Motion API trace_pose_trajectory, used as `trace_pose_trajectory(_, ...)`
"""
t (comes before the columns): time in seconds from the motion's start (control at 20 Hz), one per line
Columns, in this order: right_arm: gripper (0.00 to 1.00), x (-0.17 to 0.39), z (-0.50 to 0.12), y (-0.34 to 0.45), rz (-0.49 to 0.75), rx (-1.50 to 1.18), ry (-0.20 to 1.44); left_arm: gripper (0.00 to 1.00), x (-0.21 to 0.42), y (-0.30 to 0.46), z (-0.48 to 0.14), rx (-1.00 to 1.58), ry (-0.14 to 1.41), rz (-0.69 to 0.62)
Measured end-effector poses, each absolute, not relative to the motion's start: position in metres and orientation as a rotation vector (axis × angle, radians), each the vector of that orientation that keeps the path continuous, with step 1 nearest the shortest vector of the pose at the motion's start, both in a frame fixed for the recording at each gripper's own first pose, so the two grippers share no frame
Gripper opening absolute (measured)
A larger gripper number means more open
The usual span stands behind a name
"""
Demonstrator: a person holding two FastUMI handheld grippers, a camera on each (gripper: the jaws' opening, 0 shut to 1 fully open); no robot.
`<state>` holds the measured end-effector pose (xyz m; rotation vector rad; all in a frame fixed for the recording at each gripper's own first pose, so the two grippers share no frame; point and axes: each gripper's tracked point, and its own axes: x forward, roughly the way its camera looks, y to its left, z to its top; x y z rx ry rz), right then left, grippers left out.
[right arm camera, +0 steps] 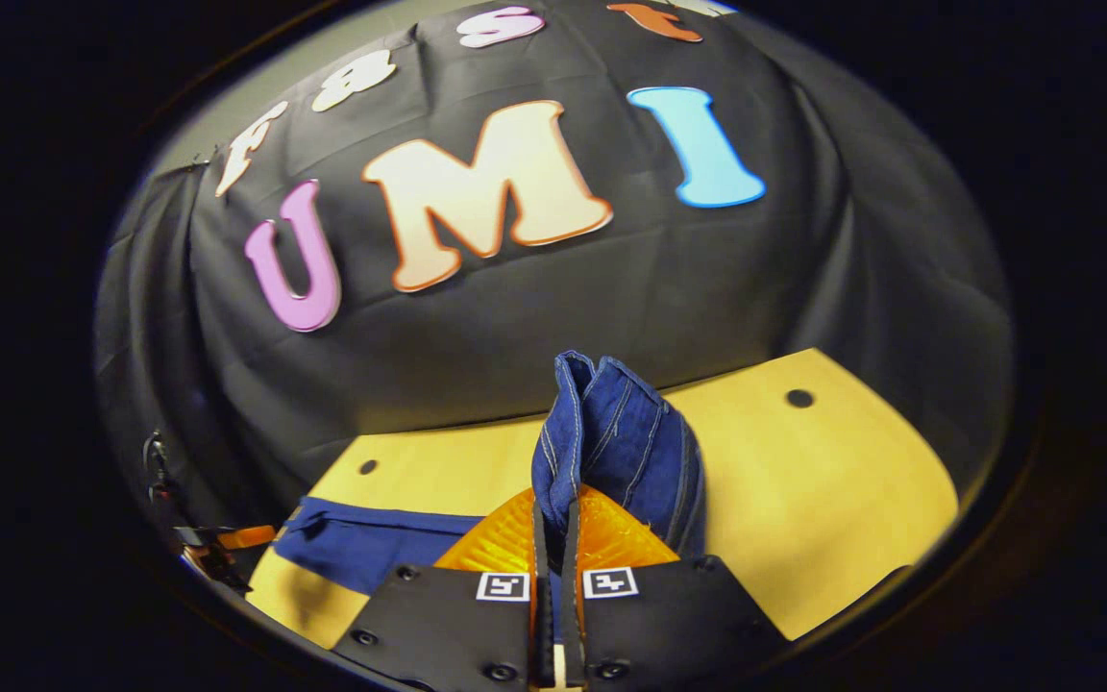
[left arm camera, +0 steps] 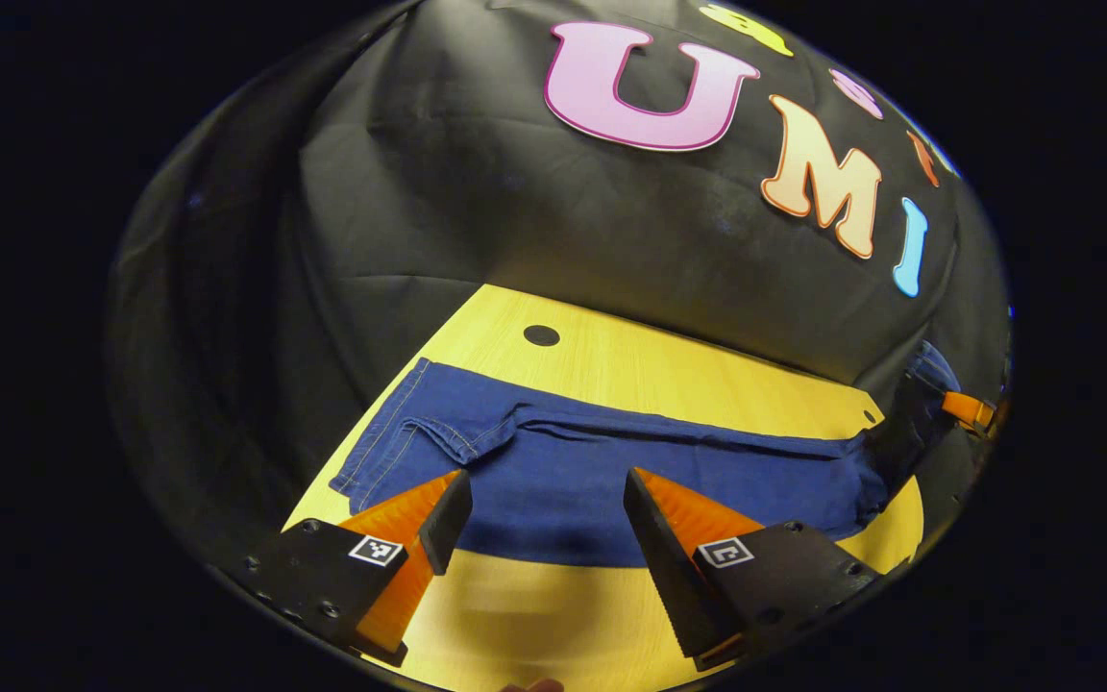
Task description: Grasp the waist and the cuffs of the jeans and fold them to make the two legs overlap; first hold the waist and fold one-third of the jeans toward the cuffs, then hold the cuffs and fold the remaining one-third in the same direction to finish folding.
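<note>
While we work out the step: we judge the legs are already laid over each other and one end is now being gathered for a fold.
Jeans: the jeans (left arm camera: pixel 611 471) lie stretched along the tabletop (left arm camera: pixel 669 370), hemmed end at the left of the left gripper view, far end lifted at its right edge.
Right gripper: in the right gripper view our right gripper (right arm camera: pixel 558 538) has its fingers pressed together on a bunched, stitched edge of the denim, which stands up above the tips; we cannot tell whether it is waist or cuff.
Left gripper: our left gripper (left arm camera: pixel 546 505) hovers at the near long edge of the jeans, fingers spread wide and holding nothing.
Doing it well: we should pinch both layers at the matching corner, then lift the two ends level.
Risk: uneven height would skew the crease.
</note>
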<state>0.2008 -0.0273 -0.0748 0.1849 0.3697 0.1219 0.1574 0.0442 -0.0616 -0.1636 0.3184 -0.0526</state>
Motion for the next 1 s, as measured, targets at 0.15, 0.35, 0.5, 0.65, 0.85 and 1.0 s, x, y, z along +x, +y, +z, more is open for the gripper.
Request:
trace_pose_trajectory(0.15,0.06,0.198,-0.115,0.025,0.235,0.198,0.456,0.95,0.154,0.046,-0.063,-0.162,0.313,-0.062)
trace_pose_trajectory(0.35,0.06,0.202,-0.204,0.079,0.297,0.171,0.615,0.95,0.15,0.048,-0.068,-0.167,0.316,-0.074)
trace_pose_trajectory(0.5,0.06,0.211,-0.238,0.082,0.268,0.113,0.718,0.95,0.149,0.049,-0.07,-0.175,0.318,-0.074)
trace_pose_trajectory(0.65,0.06,0.21,-0.234,0.085,0.243,0.069,0.73,0.95,0.147,0.052,-0.068,-0.191,0.304,-0.062)
trace_pose_trajectory(0.85,0.06,0.209,-0.248,0.083,0.273,-0.05,0.673,0.95,0.149,0.063,-0.073,-0.225,0.319,-0.008)
trace_pose_trajectory(1.0,0.06,0.209,-0.249,0.082,0.263,-0.129,0.692,0.96,0.151,0.073,-0.073,-0.224,0.317,0.039)
